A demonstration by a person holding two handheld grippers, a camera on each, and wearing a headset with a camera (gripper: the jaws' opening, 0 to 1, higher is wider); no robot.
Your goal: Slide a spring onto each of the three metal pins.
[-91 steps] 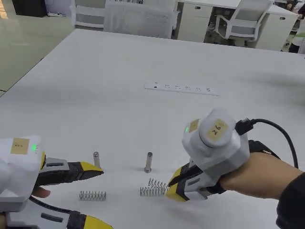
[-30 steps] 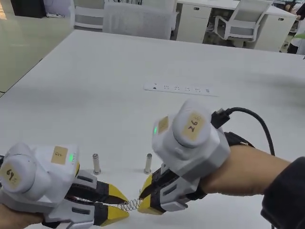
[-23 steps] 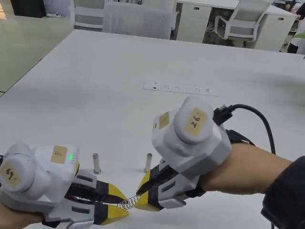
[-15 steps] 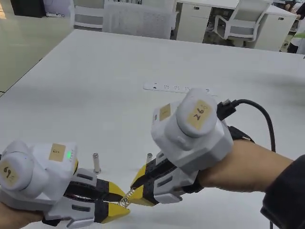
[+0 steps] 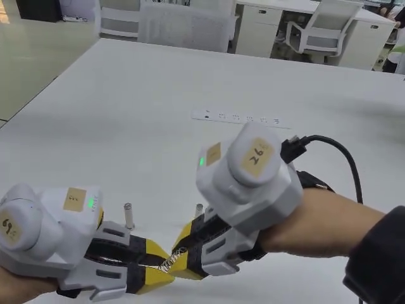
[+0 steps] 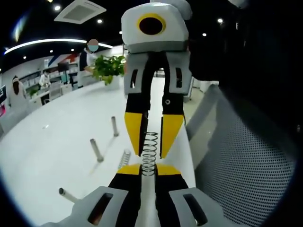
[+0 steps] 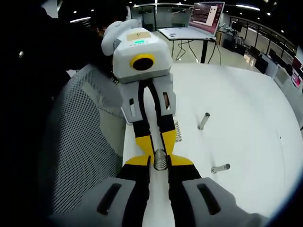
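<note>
A small steel spring [image 5: 169, 261] hangs in the air between my two grippers, near the table's front edge. My left gripper [image 5: 161, 269] is shut on one end and my right gripper [image 5: 180, 253] is shut on the other, tips nearly touching. In the left gripper view the spring [image 6: 150, 149] runs from my left gripper [image 6: 148, 169] up into the right gripper [image 6: 152, 137]. In the right gripper view the spring's end [image 7: 160, 161] sits in my right gripper [image 7: 160, 163], facing the left gripper [image 7: 157, 142]. Two bare upright pins [image 5: 129, 215] [image 5: 199, 211] stand just behind. A third pin [image 6: 67, 195] lies on its side.
Another spring [image 6: 124, 158] lies on the white table [image 5: 158, 95] beside the pins. A white power strip [image 5: 240, 118] lies further back at mid-table. Office chairs and desks stand beyond the far edge. A black cable [image 5: 345, 164] trails from the right gripper.
Three seconds ago the right gripper was down at springs on the table and the left stood apart. Now both hold one spring, and over the last second their tips have closed together.
</note>
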